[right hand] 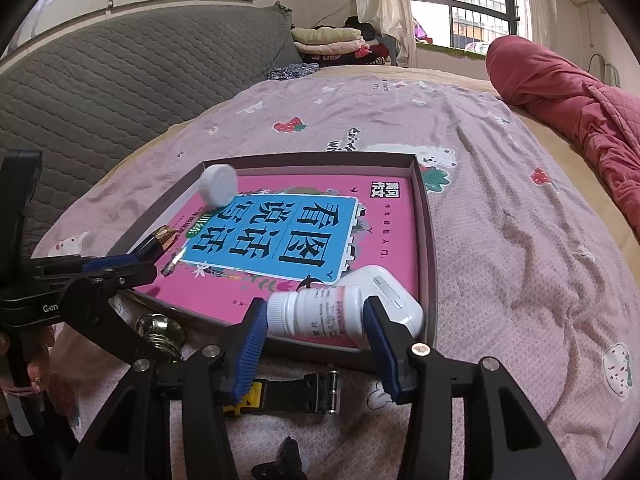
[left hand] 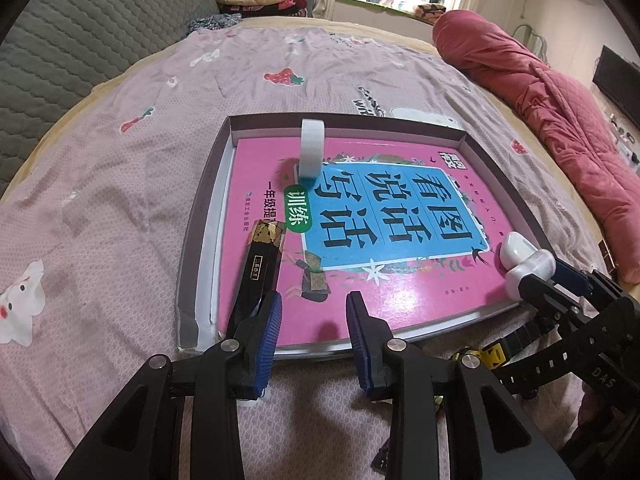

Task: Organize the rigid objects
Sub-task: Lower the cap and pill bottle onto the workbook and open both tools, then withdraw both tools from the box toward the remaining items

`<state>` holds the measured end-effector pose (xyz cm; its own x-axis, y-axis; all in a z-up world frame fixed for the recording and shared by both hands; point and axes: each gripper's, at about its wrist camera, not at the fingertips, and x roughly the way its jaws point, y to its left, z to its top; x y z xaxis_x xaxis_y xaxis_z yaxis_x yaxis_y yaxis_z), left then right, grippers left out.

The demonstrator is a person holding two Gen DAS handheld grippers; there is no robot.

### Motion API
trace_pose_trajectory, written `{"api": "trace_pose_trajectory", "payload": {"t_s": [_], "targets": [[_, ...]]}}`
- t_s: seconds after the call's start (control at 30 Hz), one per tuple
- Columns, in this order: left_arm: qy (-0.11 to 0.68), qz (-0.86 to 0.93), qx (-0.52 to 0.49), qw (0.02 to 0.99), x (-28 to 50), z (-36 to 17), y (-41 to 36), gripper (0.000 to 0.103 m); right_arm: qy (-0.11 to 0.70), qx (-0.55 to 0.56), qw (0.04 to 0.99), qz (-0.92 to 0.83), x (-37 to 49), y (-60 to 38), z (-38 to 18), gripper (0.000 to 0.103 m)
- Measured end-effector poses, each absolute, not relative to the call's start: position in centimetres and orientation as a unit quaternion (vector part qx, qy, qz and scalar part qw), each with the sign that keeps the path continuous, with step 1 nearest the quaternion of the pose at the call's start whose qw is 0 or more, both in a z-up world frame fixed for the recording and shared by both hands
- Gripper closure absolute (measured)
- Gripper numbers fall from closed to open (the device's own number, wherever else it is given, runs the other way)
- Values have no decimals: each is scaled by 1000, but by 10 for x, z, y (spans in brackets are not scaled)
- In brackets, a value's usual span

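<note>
The right hand-held gripper [right hand: 316, 320] has a white pill bottle [right hand: 316, 312] lying on its side between its blue pads, cap toward the left pad. The pads look to be on or just off the bottle's ends; I cannot tell for sure whether they press. The bottle sits at the near right corner of the tray [right hand: 430, 240], over the pink book [right hand: 384, 216], with a white earbud case [right hand: 394, 292] just behind it and touching.

The bottle looks like light, stiff plastic with a smooth, slippery wall. Held end to end it could squirt out sideways, so a grip across the ribbed cap or the labelled middle seems safer.

The left hand-held gripper [left hand: 314, 316] stands narrowly open with nothing between its pads. A black tube with a gold cap [left hand: 262, 264] lies just beyond its left pad, rigid and slim, best taken across its black body. A white tape roll [left hand: 312, 150] stands on edge far ahead. It is light and likely to roll, so it should be pinched across its flat faces.
</note>
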<state>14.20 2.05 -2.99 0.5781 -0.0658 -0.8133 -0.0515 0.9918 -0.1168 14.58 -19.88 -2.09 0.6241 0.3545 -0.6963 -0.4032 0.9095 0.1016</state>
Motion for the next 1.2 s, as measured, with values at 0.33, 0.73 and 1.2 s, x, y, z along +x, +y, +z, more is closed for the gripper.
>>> {"api": "trace_pose_trajectory", "payload": {"t_s": [0.33,0.73,1.2], "targets": [[459,-4,-63,886,139,-27,21,69,377,-16,902,210,144,-207,-19,52],[445,-19,-61,893,120,-9,17,58,358,4,913,195,141,-220,-9,52],[431,-20,-56,900,106,8,16,53,321,11,927,193,127,-221,10,51]]}}
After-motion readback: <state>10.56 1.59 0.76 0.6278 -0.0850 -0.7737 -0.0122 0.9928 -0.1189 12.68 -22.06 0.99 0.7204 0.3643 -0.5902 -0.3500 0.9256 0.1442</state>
